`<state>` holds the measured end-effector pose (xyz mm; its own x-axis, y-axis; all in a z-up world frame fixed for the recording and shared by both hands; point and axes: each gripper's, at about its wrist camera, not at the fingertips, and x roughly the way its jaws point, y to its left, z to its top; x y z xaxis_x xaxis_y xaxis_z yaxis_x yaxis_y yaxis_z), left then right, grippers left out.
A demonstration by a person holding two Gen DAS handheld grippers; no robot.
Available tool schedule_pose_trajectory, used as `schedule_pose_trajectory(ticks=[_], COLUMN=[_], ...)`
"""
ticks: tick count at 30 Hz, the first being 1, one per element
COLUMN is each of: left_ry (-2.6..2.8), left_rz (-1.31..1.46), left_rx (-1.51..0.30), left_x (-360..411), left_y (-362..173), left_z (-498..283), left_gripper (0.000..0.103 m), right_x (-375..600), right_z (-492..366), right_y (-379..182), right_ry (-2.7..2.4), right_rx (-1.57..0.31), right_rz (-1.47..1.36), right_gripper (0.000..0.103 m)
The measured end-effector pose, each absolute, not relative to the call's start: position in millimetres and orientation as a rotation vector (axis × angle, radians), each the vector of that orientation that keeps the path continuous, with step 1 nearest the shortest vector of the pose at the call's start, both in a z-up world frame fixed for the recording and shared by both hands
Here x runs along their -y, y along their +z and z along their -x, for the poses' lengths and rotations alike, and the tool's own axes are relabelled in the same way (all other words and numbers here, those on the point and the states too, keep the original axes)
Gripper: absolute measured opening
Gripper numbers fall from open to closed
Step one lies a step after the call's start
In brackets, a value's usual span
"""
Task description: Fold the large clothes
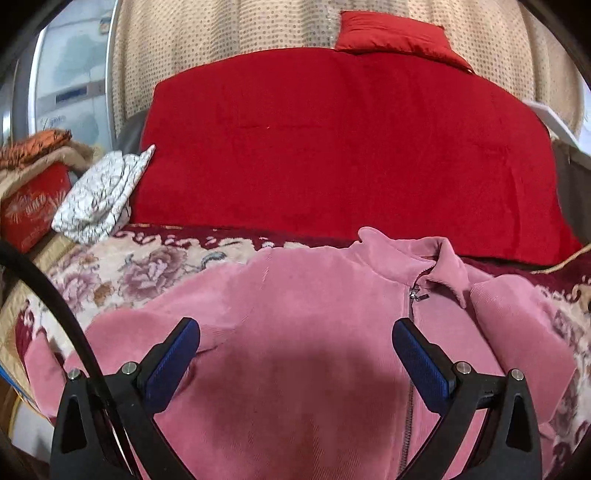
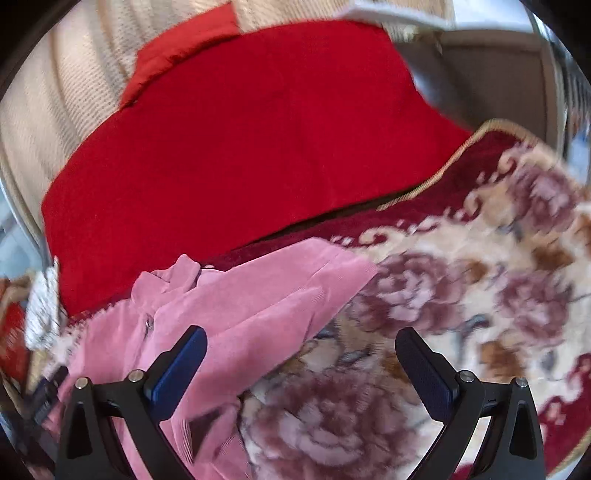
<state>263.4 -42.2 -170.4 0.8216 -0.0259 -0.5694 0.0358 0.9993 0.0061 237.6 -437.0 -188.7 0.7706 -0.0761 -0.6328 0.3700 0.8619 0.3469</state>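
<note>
A pink corduroy zip jacket [image 1: 303,317] lies front up on a floral blanket [image 1: 147,273], collar toward the far side, zipper [image 1: 415,295] right of centre. My left gripper [image 1: 295,354] is open and empty just above the jacket's chest. In the right wrist view the jacket [image 2: 236,317] shows at lower left with its right sleeve folded in over the body. My right gripper [image 2: 301,365] is open and empty over the jacket's right edge and the floral blanket [image 2: 461,295]; this view is motion-blurred.
A large red blanket [image 1: 340,147] lies behind the jacket, a red cushion [image 1: 395,33] beyond it. A white patterned folded cloth [image 1: 99,195] and stacked fabrics [image 1: 33,184] sit at the left. A black cable [image 1: 55,302] crosses the lower left.
</note>
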Motion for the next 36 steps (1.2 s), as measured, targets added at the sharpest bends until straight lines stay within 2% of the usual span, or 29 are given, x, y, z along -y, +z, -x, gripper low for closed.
schedule_pose_trajectory(ticks=[8, 17, 18, 21, 27, 30, 36], left_ry=[-0.026, -0.033, -0.032, -0.031, -0.015, -0.006, 0.026], left_rz=[-0.058, -0.089, -0.094, -0.107, -0.102, -0.097, -0.064], left_rx=[-0.632, -0.632, -0.630, -0.634, -0.644, -0.642, -0.623], left_x=[46.5, 57.6, 59.2, 60.7, 55.8, 52.2, 36.7], left_y=[-180.1, -185.7, -185.8, -187.6, -188.9, -187.8, -180.8], left_z=[-277.4, -282.1, -281.8, -281.8, -284.1, -284.0, -283.3], left_gripper=[0.103, 0.103, 0.103, 0.103, 0.103, 0.103, 0.103], right_x=[487.5, 518.7, 521.0, 525.5, 523.7, 522.9, 502.0], right_z=[-292.5, -317.5, -320.1, -327.8, -339.3, -338.4, -335.3], right_y=[-250.8, -274.2, -274.0, -275.8, -279.8, -283.0, -276.6], right_ry=[-0.179, -0.077, -0.066, -0.041, 0.002, 0.011, 0.200], right_rx=[-0.756, -0.637, -0.623, -0.612, -0.626, -0.627, -0.559], right_rz=[-0.824, -1.048, -1.056, -1.074, -1.079, -1.102, -1.197], right_gripper=[0.103, 0.099, 0.093, 0.087, 0.038, 0.031, 0.030])
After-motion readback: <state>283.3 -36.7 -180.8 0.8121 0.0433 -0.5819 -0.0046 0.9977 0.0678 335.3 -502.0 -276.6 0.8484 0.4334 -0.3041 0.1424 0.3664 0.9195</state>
